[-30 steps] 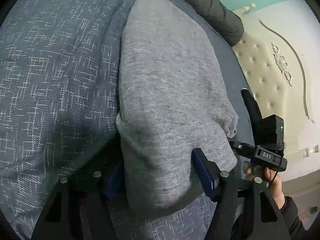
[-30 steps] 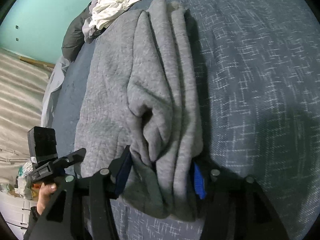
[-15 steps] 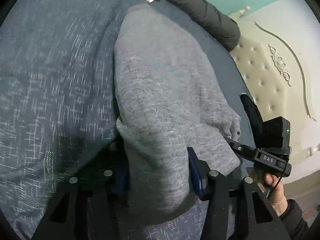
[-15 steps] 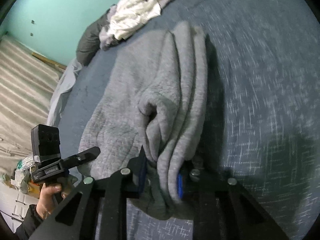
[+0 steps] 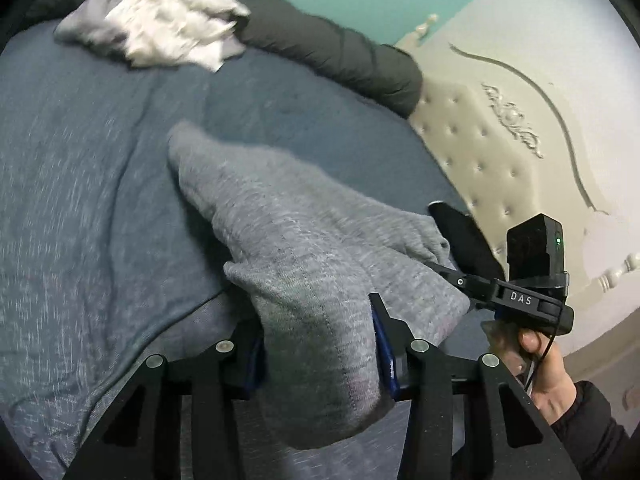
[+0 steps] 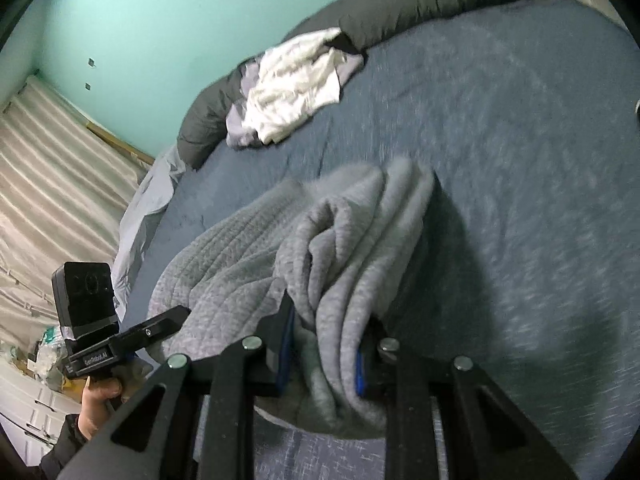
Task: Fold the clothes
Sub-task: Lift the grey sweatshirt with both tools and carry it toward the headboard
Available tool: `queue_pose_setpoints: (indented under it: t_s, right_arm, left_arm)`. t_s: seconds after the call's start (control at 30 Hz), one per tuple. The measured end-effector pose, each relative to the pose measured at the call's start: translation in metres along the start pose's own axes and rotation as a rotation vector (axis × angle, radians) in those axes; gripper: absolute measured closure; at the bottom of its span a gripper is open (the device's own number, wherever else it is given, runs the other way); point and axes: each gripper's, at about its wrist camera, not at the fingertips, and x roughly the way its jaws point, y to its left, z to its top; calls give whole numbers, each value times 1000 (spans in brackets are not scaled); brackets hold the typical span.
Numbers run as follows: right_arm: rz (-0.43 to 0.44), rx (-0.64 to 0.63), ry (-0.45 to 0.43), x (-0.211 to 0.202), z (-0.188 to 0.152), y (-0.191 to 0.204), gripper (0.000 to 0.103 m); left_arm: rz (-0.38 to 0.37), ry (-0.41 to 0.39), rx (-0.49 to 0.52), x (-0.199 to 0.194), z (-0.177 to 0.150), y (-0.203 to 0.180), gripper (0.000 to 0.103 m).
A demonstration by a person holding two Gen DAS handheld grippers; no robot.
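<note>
Over the blue woven bedspread (image 5: pixel 80 208), your left hand-held gripper (image 5: pixel 320 344) and right hand-held gripper (image 6: pixel 324 348) each clamped the grey knit garment (image 5: pixel 304 248), its length running away toward the crumpled white cloth (image 6: pixel 292 88).

**Cloth, plastic and padded surfaces**

A soft, matt, fleecy grey garment (image 5: pixel 304 256) is seen on a woven, flecked blue bedcover (image 5: pixel 80 200). Matt black plastic is shown by the left gripper (image 5: pixel 320 356). A buttoned, smooth cream headboard (image 5: pixel 492 152) is visible.

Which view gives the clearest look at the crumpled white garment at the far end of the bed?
The right wrist view: the white garment lies unobstructed against the dark bolster. In the left wrist view the white garment sits at the upper edge, more motion-blurred.
</note>
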Motion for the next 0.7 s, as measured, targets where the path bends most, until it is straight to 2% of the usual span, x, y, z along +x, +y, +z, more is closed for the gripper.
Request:
queue_pose_setpoints:
  t_s: [0.17, 0.43, 0.7]
  right_arm:
    - [-17, -22, -54, -51, 18, -4, 81]
    - [-89, -40, -131, -141, 48, -31, 81]
    - [-164, -49, -209, -214, 77, -71, 81]
  left_arm:
    - [-28, -24, 48, 14, 30, -46, 56]
    - [-84, -40, 129, 38, 63, -131, 56]
    - [-120, -40, 206, 84, 90, -206, 56]
